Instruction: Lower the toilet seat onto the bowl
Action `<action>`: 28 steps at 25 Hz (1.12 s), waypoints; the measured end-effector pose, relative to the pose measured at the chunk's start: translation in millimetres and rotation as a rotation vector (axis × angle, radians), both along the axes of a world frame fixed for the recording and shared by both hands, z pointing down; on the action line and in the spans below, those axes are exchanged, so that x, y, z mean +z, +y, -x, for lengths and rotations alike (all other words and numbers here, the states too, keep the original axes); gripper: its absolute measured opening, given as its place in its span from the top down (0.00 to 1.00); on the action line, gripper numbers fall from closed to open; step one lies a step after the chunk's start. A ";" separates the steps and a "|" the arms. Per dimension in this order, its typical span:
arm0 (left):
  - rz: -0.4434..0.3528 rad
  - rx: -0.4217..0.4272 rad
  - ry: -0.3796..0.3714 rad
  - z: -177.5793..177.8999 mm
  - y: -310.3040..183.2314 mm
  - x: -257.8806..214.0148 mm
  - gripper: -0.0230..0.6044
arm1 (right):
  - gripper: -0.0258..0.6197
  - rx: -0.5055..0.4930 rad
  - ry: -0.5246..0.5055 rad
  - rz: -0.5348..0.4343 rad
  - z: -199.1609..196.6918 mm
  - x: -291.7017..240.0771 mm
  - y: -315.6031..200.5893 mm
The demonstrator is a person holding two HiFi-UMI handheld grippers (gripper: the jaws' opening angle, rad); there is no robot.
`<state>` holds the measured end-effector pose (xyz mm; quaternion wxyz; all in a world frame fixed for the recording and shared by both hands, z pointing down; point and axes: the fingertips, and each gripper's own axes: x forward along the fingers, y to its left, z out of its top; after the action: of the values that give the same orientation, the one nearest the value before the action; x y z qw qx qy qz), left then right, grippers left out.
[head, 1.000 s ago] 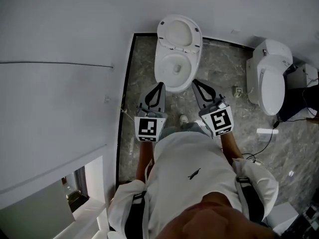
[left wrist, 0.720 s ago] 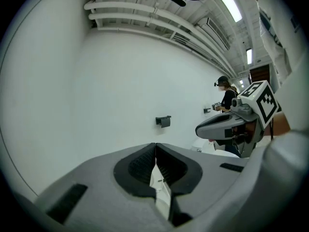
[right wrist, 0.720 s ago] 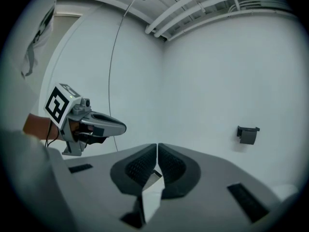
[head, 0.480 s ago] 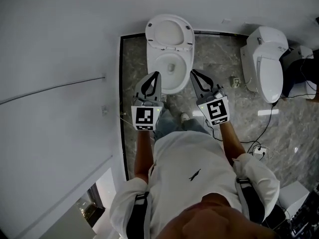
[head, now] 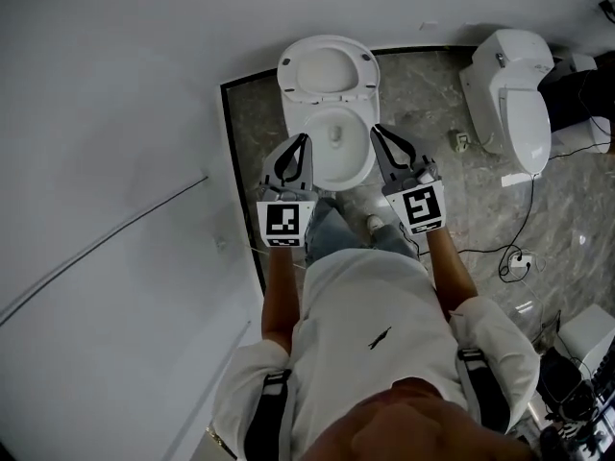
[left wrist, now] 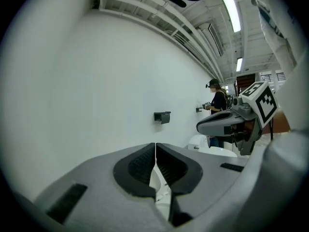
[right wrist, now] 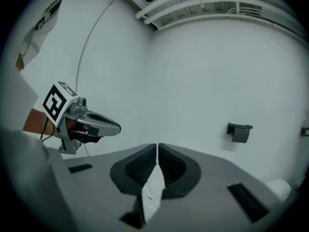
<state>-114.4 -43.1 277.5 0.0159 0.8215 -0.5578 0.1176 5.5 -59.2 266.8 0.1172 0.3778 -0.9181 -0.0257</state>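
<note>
Gripper on the left low beside the left rim of the bowl, jaws pressed together on nothing, apparently clear of the porcelain. Toilet seat between and beyond both tools, standing upright at the back of the open bowl (rigid moulded plastic by the look, light, glossy and probably slick, hinged at the rear, apt to drop and slam if released early); best hooked or pinched at the free top edge near the middle, then eased down slowly. Right gripper beside the right rim, likewise closed and empty, second toilet well apart at far right.
</note>
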 end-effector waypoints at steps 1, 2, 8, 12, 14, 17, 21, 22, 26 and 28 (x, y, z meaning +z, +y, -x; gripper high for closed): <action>0.005 0.009 -0.002 4.9 -7.6 3.3 0.92 | 0.91 0.012 -0.001 0.005 5.0 3.0 -6.8; 0.008 0.018 -0.003 9.8 -14.4 6.8 0.92 | 0.91 0.024 0.001 0.009 9.9 6.6 -12.9; 0.035 0.077 -0.017 35.1 -47.6 30.6 0.92 | 0.91 0.108 0.026 0.025 32.1 29.4 -44.2; 0.054 0.120 -0.041 43.4 -68.2 44.0 0.91 | 0.91 0.159 0.045 0.034 37.8 43.9 -63.8; 0.059 0.141 -0.045 47.2 -78.0 51.6 0.91 | 0.91 0.177 0.062 0.040 41.4 53.8 -72.4; 0.066 0.167 -0.048 53.5 -90.6 60.7 0.92 | 0.91 0.199 0.081 0.045 47.6 64.6 -82.2; 0.073 0.189 -0.056 57.8 -105.3 73.1 0.91 | 0.91 0.222 0.094 0.047 51.7 74.6 -91.9; 0.075 0.192 -0.057 58.4 -109.0 76.8 0.91 | 0.91 0.226 0.099 0.048 52.2 77.5 -94.5; 0.091 0.200 -0.066 61.8 -121.2 90.7 0.91 | 0.91 0.233 0.112 0.049 53.8 86.3 -103.6; 0.100 0.201 -0.070 63.1 -127.9 98.2 0.91 | 0.91 0.239 0.119 0.049 52.5 91.4 -109.3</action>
<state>-177.5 -171.0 375.8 0.0253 0.8667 -0.4664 0.1748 -47.0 -168.5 358.2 0.1829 0.4792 -0.8584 -0.0116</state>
